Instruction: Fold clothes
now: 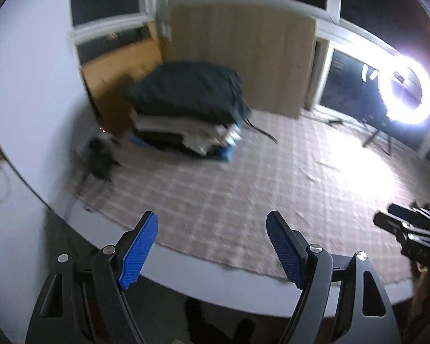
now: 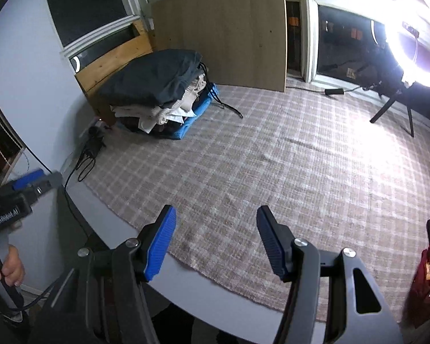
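Nearest, the left tongs point(image 1: 212, 246) and right tongs point(image 2: 216, 240) stand spread and empty over the checked cloth point(image 2: 272, 172) covering the counter point(image 2: 114, 220); beyond, on that cloth's far corner, the clothes stack point(image 2: 157, 94) looks soft and limp, best pinched at the topmost dark garment's point(image 1: 186, 91) edge.

I read one label only: white letters, roughly "GenRobot.AI", on the black body of the left gripper point(image 2: 37, 182), left of my right gripper.
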`<state>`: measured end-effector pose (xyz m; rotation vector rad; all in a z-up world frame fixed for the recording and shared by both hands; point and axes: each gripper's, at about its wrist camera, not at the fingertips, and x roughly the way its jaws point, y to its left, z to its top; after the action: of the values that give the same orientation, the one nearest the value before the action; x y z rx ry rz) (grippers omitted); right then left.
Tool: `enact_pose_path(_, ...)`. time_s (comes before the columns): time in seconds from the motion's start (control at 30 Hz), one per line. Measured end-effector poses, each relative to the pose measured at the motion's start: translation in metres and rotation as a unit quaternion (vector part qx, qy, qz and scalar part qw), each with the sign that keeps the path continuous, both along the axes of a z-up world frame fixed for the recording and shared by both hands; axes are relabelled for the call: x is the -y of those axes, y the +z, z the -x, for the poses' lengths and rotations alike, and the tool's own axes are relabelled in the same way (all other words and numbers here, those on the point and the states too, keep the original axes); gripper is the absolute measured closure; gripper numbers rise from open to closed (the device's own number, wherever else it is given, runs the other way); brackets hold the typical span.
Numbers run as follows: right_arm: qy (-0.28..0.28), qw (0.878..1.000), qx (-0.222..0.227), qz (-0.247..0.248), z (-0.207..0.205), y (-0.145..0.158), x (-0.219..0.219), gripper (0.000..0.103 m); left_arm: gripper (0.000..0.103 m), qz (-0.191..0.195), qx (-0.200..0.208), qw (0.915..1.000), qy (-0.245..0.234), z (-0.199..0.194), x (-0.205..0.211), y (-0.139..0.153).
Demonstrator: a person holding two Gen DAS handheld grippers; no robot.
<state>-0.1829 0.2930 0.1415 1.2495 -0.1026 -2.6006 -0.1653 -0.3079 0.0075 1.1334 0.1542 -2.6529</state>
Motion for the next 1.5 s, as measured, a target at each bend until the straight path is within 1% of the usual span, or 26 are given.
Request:
enact_pose_path(0.17,-0.003,1.000,-0.006,-0.010,-0.002,0.007,-0.008,0.045,0.026,0.005,-0.027,0.9996,0.011,-0.002,-0.005,0.020)
enact_pose_path(0.33,-0.012,1.000,-0.009,-0.020,-0.007,0.008,-0.019,0.045,0.026,0.002,-0.033,0.9994,0.009,-0.003,-0.013,0.026)
enact_pose_path(0.47,-0.018,1.000,-0.001,-0.024,-0.009,0.004,-0.029,0.045,0.025,-0.012,-0.031,0.9995,-0.003,0.002,-0.018,0.025)
enact_pose_path(0.63,-0.028,0.999,0.010,-0.024,-0.013,-0.004,-0.039,0.045,0.025,-0.002,-0.029,0.9995,-0.006,0.002,-0.026,0.022)
enact_pose_path(0.87,-0.033,0.999,0.024,-0.018,-0.016,-0.012,-0.048,0.045,0.025,-0.005,-0.019,0.9998,-0.004,0.000,-0.028,0.017)
enact_pose_path(1.03,-0.028,0.999,0.026,-0.018,-0.017,-0.013,-0.045,0.045,0.025,-0.020,-0.010,0.9998,0.000,-0.003,-0.022,0.014)
enact_pose_path(1.17,-0.022,0.999,0.027,-0.020,-0.017,-0.013,-0.039,0.045,0.025,-0.009,-0.017,0.9998,0.004,-0.007,-0.019,0.014)
enact_pose_path(1.27,-0.017,0.999,0.031,-0.022,-0.016,-0.016,-0.037,0.045,0.025,0.007,-0.025,0.9996,0.007,-0.012,-0.020,0.016)
enact_pose_path(1.5,-0.014,0.999,0.041,-0.023,-0.013,-0.021,-0.032,0.045,0.024,-0.014,-0.006,0.9998,0.016,-0.009,-0.012,0.010)
